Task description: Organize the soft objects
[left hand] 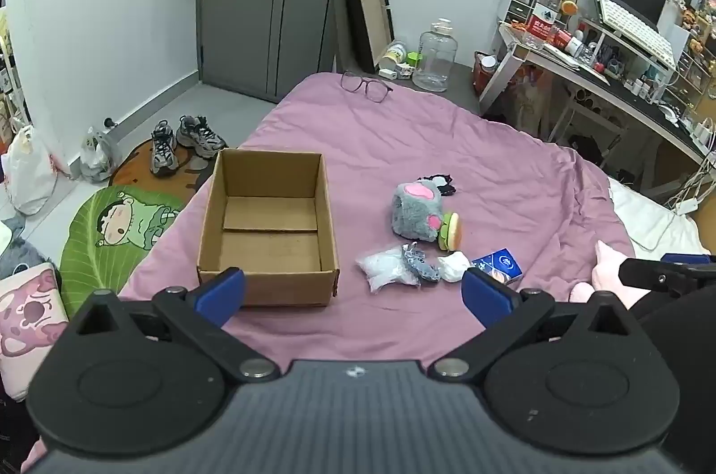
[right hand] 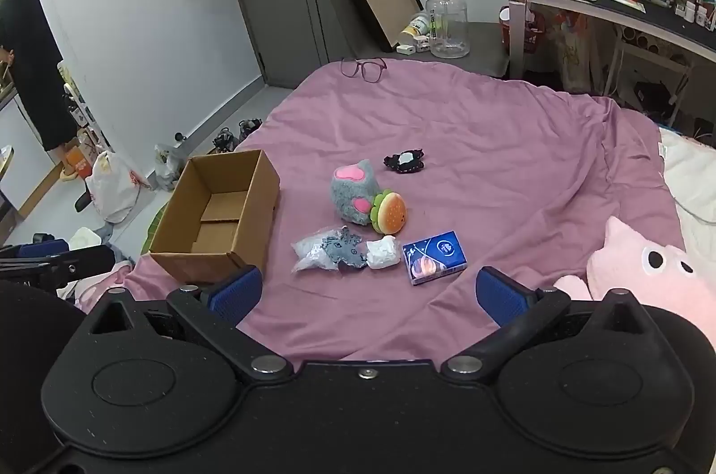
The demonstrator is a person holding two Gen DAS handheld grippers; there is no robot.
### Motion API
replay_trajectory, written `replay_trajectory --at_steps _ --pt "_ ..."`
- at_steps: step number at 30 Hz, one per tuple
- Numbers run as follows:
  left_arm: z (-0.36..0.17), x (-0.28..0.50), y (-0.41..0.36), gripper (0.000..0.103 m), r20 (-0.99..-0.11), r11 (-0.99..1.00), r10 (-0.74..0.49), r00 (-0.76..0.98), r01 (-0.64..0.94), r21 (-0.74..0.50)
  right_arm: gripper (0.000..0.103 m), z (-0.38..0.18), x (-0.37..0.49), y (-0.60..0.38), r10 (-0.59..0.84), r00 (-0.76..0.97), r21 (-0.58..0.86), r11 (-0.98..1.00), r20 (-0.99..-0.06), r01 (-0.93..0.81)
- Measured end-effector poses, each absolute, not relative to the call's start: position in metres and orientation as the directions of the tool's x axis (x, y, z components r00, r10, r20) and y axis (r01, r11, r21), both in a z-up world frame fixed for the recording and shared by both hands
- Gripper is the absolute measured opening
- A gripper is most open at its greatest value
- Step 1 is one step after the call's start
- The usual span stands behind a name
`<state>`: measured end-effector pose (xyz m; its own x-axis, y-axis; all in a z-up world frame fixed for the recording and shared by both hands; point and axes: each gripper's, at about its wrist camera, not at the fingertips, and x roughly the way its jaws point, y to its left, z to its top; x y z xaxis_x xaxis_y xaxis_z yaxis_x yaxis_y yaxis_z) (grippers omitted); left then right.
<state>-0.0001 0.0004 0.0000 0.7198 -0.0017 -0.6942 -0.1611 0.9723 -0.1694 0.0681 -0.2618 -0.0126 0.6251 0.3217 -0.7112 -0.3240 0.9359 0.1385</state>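
An open, empty cardboard box (left hand: 268,223) (right hand: 219,214) sits on the purple bedspread. To its right lie a grey plush paw with pink pads (left hand: 416,212) (right hand: 355,190), a burger plush (left hand: 451,236) (right hand: 390,212), a black-and-white soft item (left hand: 438,183) (right hand: 404,160), a clear bag (left hand: 387,270) (right hand: 311,250), a grey scrunchie (left hand: 418,266) (right hand: 344,250), a white wad (left hand: 453,267) (right hand: 382,252) and a blue box (left hand: 501,266) (right hand: 435,257). My left gripper (left hand: 353,295) is open and empty, near the box's front. My right gripper (right hand: 369,292) is open and empty, in front of the pile.
Glasses (left hand: 364,85) (right hand: 363,66) lie at the bed's far edge. A pink pig plush (right hand: 649,277) lies at the right. Shoes (left hand: 183,143), bags and a green mat (left hand: 116,232) are on the floor left. A cluttered desk (left hand: 617,71) stands right.
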Motion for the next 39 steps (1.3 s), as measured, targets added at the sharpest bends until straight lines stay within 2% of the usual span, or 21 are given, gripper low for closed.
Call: replay_trajectory --at_steps 7,39 --pt "0.0 -0.006 -0.003 0.102 -0.673 0.978 0.012 0.74 -0.148 -0.146 0.103 -0.013 0.068 -0.262 0.323 0.63 0.14 0.936 -0.706 -0.322" --pt "-0.008 0.0 -0.011 0.102 -0.691 0.978 0.008 0.723 -0.15 -0.145 0.103 -0.02 0.068 -0.259 0.228 0.637 0.064 0.961 -0.737 -0.271"
